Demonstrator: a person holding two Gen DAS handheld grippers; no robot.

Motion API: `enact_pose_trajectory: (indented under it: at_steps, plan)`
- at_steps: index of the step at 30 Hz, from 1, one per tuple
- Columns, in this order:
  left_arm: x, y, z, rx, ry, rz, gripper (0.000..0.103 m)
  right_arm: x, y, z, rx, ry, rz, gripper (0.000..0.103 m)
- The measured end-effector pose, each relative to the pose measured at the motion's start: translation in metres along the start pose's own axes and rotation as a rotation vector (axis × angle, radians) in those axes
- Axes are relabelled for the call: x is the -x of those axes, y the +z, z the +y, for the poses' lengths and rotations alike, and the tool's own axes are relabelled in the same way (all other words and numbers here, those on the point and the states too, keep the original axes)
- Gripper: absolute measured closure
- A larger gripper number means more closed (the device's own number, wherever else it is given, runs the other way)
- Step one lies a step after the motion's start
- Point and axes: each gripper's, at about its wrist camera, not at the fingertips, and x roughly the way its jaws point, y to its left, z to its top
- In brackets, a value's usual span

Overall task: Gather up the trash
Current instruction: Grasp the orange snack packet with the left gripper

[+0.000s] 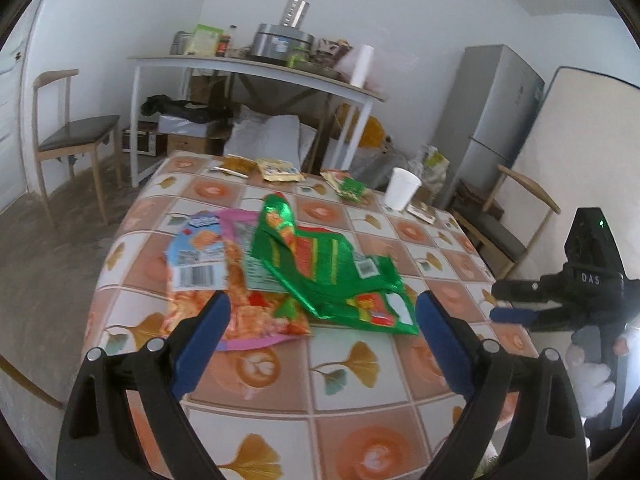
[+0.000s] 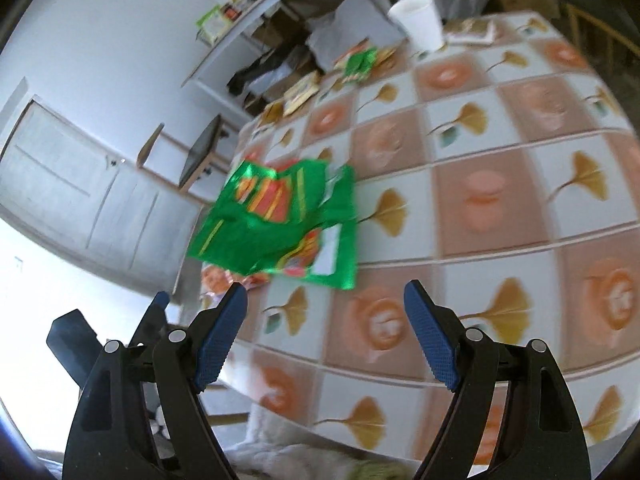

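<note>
**Both grippers open above wrapper pile**

The left gripper (image 1: 322, 320) has its blue fingers (image 1: 202, 344) spread wide, empty. The right gripper (image 2: 325, 334) likewise stands open, nothing between its fingers. A crumpled green foil snack wrapper (image 1: 332, 268) lies at frame centre in the left wrist view, atop an orange printed snack bag (image 1: 200, 268), on the tiled-pattern tabletop (image 1: 360, 368). A white paper cup (image 1: 401, 189) stands upper right, near smaller wrappers (image 1: 348, 187).

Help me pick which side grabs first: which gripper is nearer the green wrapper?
Left. The left gripper hangs open right at the green wrapper's near edge; the right gripper, also open, sits off to its side over bare tablecloth.
</note>
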Motion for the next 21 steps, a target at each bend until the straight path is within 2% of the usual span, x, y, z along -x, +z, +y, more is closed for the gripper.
enact_pose_trajectory:
  at_steps: [5, 11, 21]
  plan:
    - [-0.001, 0.002, 0.019, 0.034, 0.012, -0.01, 0.012, -0.029, -0.001, 0.011, -0.061, 0.055, 0.08, 0.026]
    - [-0.002, 0.01, 0.032, 0.061, 0.022, -0.028, 0.012, -0.056, -0.001, 0.012, -0.14, 0.065, 0.139, 0.026]
    - [-0.011, 0.025, 0.045, 0.088, 0.028, -0.045, 0.012, -0.074, 0.005, 0.007, -0.226, 0.068, 0.167, 0.026]
